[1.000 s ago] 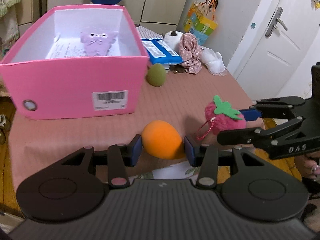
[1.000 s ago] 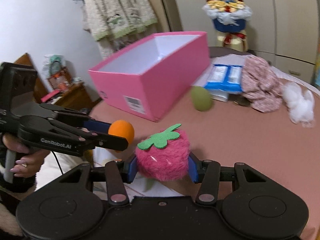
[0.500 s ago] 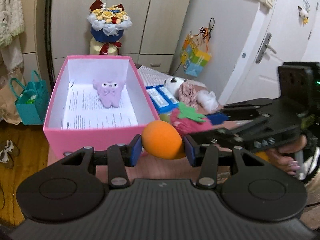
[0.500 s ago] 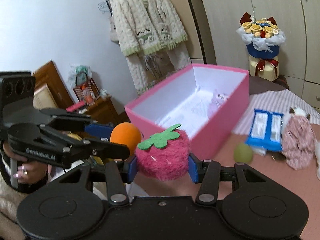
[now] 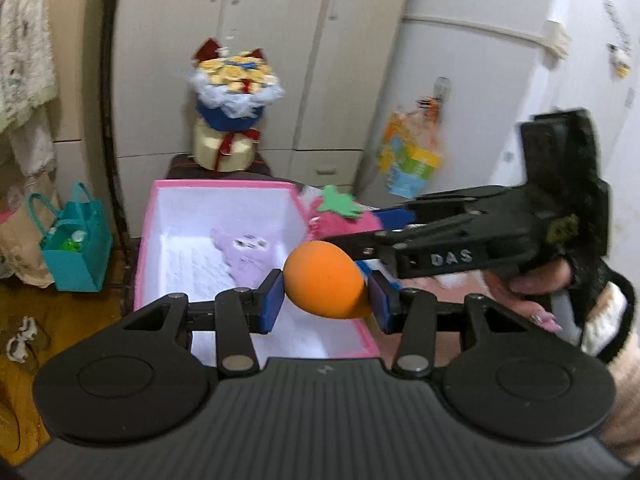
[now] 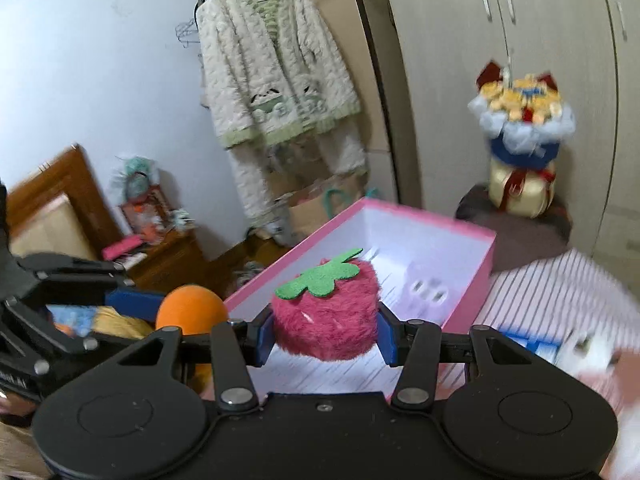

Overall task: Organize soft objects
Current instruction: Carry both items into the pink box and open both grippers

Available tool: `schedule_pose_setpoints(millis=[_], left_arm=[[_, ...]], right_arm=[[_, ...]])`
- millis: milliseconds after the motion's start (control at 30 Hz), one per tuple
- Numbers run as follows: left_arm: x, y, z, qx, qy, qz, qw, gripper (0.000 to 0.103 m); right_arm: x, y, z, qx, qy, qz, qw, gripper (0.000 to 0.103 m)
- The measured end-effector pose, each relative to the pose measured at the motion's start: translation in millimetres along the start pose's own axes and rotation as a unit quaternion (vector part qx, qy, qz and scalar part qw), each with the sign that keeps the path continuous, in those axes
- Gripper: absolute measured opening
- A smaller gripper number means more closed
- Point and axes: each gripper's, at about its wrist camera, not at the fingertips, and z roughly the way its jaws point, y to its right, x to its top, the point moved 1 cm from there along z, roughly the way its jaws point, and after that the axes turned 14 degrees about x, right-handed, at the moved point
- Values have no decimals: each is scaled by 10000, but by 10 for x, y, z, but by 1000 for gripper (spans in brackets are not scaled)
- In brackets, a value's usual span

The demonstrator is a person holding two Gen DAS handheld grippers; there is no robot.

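Two soft toys being carried over the pink box (image 5: 224, 190).
Orange ball (image 5: 323, 279) being pinched by left gripper (image 5: 323, 300), strawberry plush (image 6: 326, 312) clamped in right gripper (image 6: 324, 334); box at 12 o'clock; both are best released once fully inside the rim, clear of purple plush (image 5: 244, 250).

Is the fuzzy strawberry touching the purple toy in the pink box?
Apart. The right wrist view shows the strawberry held up in the right gripper, above the purple toy lying on the pink box floor.
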Motion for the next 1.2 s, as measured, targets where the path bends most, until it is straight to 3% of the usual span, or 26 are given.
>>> schedule_pose_setpoints(millis=[233, 400, 633, 733, 900, 1000, 1200], left_arm=[[248, -397, 875, 179, -240, -622, 9976, 45], [347, -472, 1454, 438, -688, -595, 9949, 45], [455, -412, 1859, 851, -637, -337, 9938, 45], [466, -409, 2023, 1010, -834, -258, 9910, 45], [466, -442, 2202, 1093, -972, -322, 9887, 47], [469, -436, 2196, 1128, -871, -251, 9895, 49], [490, -441, 1959, 1149, -456, -31, 9923, 63]], right_arm=[[230, 400, 528, -520, -480, -455, 9965, 55], [304, 753, 968, -640, -1157, -652, 9891, 55], [307, 912, 1366, -603, -1642, -1098, 9784, 55], [329, 930, 1501, -636, -1767, -1257, 9741, 55], [327, 985, 1637, -818, -1851, -1437, 9687, 60], [324, 999, 1617, -961, -1730, -1467, 9692, 74], [363, 937, 1248, -1018, -1277, -1265, 9784, 76]])
